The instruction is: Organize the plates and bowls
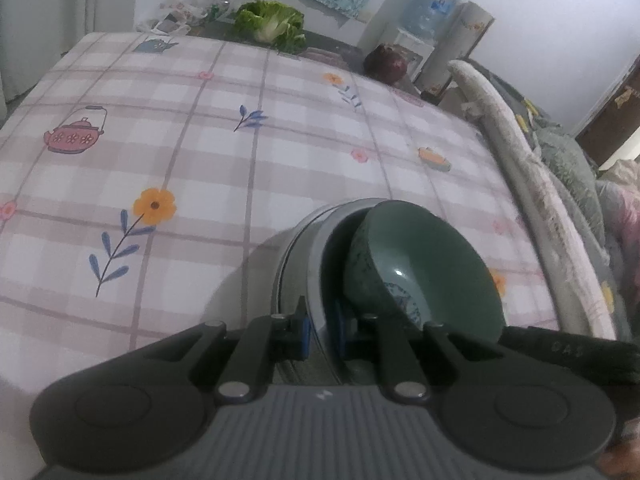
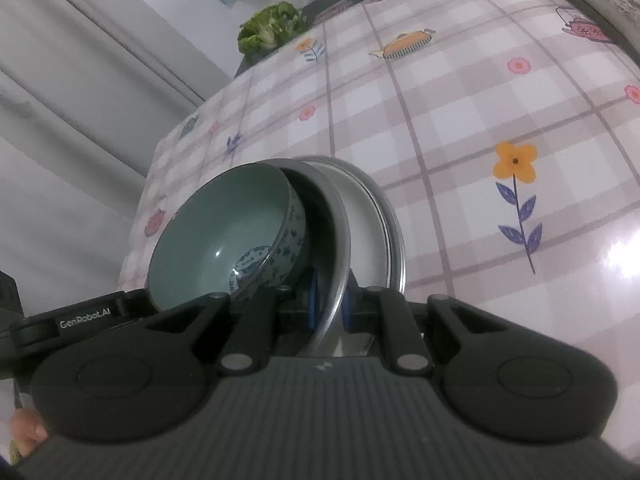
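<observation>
A stack of grey-rimmed plates with a green bowl on it is held tilted above the checked tablecloth. My left gripper is shut on the plate rim; its blue pads clamp the edge. In the right wrist view the same plates and the green bowl, blue-patterned outside, show from the opposite side. My right gripper is shut on the plate rim too. The bowl leans inside the upper plate.
A cabbage and a dark red pot sit at the table's far edge. A water dispenser stands behind. A padded chair back runs along the right side. A curtain hangs past the table's edge.
</observation>
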### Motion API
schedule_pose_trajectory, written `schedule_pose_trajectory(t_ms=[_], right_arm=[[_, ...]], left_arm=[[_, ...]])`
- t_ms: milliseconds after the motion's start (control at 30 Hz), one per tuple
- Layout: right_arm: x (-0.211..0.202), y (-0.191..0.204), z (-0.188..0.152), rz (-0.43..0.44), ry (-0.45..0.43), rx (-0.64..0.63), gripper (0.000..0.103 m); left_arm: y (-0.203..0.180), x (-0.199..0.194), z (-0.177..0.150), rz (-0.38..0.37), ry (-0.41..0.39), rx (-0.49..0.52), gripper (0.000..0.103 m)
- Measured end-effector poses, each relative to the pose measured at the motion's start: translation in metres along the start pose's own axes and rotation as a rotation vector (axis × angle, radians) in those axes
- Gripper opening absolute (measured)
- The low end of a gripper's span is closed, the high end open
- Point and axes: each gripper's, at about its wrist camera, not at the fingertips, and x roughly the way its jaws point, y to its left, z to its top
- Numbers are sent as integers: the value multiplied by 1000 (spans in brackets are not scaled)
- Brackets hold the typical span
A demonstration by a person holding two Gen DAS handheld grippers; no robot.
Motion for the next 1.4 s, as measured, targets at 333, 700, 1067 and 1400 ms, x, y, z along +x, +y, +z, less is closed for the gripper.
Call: schedule_pose_trajectory(t_ms=[333, 700, 1067, 1400], right_arm=[[2, 3, -1, -30, -31, -44, 13], [-3, 6, 0, -78, -65, -101, 17], [-26, -5, 1, -49, -131, -30, 30], [-78, -7, -29, -108, -224, -92, 78]], left_arm=[[-1, 5, -4, 10, 6, 31, 14], [-13, -2, -14, 41, -15, 124, 19], [-4, -38, -11, 70, -122, 130, 57], [-7, -77, -37, 133, -203, 196, 87]])
